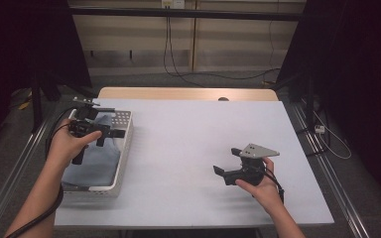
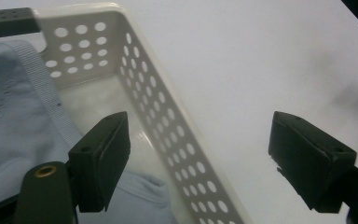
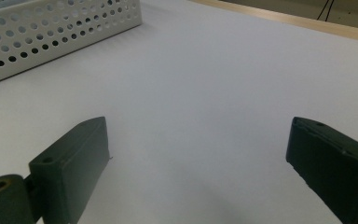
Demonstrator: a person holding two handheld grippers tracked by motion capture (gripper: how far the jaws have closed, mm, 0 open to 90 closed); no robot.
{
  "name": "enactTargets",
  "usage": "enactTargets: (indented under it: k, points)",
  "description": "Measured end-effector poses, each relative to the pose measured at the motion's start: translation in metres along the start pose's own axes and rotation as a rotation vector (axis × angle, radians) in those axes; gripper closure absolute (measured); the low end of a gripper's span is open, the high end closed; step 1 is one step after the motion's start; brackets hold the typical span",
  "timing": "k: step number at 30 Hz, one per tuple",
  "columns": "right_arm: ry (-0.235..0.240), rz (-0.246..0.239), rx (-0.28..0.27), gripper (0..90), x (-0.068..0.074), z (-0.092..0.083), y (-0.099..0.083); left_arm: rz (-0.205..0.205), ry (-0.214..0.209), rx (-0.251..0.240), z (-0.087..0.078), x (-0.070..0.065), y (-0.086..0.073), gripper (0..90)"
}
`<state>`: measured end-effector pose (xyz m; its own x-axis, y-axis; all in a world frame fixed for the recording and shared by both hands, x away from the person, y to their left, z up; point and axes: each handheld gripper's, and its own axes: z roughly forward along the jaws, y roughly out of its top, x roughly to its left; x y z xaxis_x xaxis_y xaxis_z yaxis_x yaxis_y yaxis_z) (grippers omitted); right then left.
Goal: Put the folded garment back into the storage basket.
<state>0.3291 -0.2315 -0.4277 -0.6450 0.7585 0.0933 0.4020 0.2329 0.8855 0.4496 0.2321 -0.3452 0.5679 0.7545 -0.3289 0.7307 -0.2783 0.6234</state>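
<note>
A white perforated basket (image 1: 124, 148) stands on the left side of the table and holds a folded light blue cloth (image 1: 90, 159). My left gripper (image 1: 112, 135) hovers over the basket's right half, open and holding nothing. In the left gripper view its jaws (image 2: 200, 128) straddle the basket's right wall (image 2: 168, 116), one above the cloth (image 2: 14, 121) and one above the bare table. My right gripper (image 1: 226, 160) is at the right of the table, held low in a hand and pointing left. It is open, with only bare table between its jaws (image 3: 198, 128).
The pale tabletop (image 1: 188, 134) spreads between the basket and the right hand. The basket's perforated side (image 3: 51, 28) lies far off in the right gripper view. A wooden strip (image 1: 188, 93) edges the table's far side, with cables on the floor beyond.
</note>
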Motion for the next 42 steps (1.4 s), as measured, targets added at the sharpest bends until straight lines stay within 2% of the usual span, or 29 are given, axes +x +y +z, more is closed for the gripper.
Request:
enactTargets:
  k: [4, 15, 29, 42]
  points:
    - [-0.001, 0.001, 0.002, 5.4, 0.000, 0.000, -0.001, 0.003, -0.017, -0.010, 0.003, -0.005, 0.000, 20.1]
    - [0.005, 0.012, -0.001, 5.3, -0.003, -0.001, -0.001, 0.043, -0.061, 0.012, 0.010, -0.020, 0.000, 18.9]
    - [0.010, 0.014, 0.001, 5.2, -0.002, -0.001, -0.001, 0.089, -0.098, 0.006, 0.017, -0.039, 0.001, 17.9]
    - [0.014, 0.014, 0.006, 5.2, -0.002, -0.001, -0.002, 0.113, -0.134, 0.003, 0.023, -0.052, 0.001, 17.7]
